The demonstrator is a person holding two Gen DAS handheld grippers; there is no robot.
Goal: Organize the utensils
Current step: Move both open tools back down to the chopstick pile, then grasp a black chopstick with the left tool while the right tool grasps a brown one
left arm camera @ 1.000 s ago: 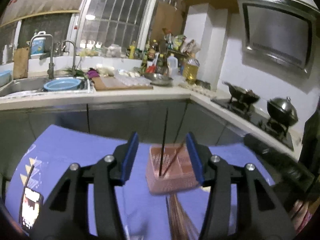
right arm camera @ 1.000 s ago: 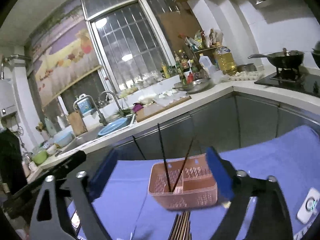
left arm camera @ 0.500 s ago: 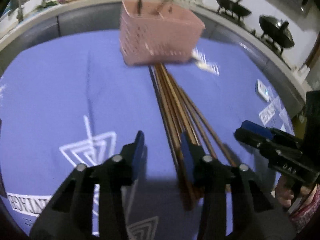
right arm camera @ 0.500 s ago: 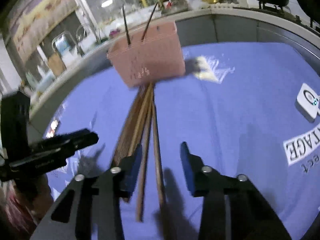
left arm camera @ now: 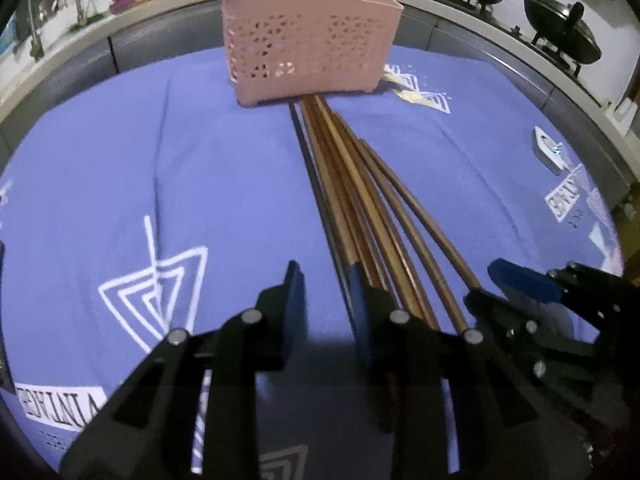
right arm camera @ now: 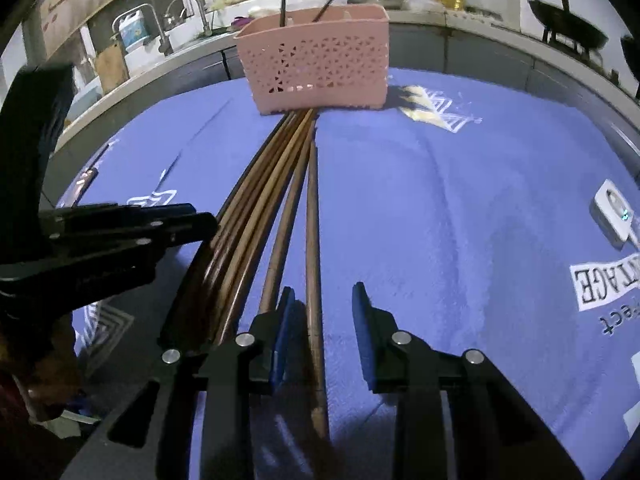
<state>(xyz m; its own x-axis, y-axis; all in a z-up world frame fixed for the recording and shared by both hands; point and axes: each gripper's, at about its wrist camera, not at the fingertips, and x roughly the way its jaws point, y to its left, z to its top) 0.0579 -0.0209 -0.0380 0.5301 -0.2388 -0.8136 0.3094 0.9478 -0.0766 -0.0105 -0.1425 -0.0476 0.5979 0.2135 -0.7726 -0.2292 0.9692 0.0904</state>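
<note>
Chopsticks on cloth, right tool open astride 1

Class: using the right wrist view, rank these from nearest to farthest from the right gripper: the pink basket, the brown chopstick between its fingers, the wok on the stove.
1. brown chopstick, lying between the right gripper fingers.
2. pink basket, straight ahead on the blue cloth.
3. wok, far right on the counter.

The basket is matt pink plastic, its walls pierced with small holes. The chopsticks look like smooth brown wood with a slight sheen; one is black. The cloth is soft matt blue fabric with white print. The fingers carry blue pads on black plastic.
</note>
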